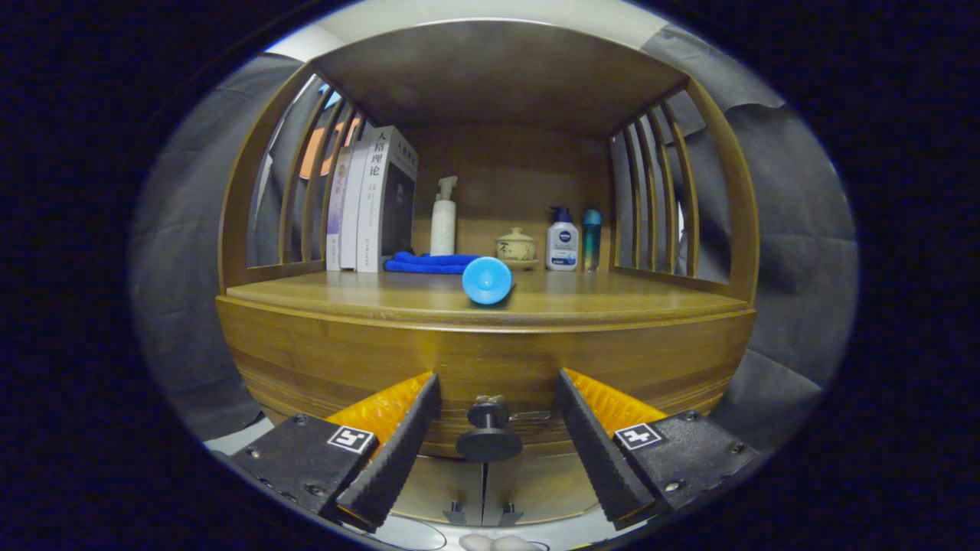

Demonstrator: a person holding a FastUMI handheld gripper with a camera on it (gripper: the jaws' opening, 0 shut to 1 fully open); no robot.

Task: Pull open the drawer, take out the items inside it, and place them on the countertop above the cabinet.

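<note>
A: Knob [489,433] of drawer [490,367]: where?
B: Centred between the fingers, shaft pointing straight back at them.
A: Gripper [490,444]?
B: Spread wide, holding nothing; counter [612,302] above.

The nearest book [385,200] carries "人格理论" down its spine; the small white pump bottle [562,242] reads "NIVEA".
</note>
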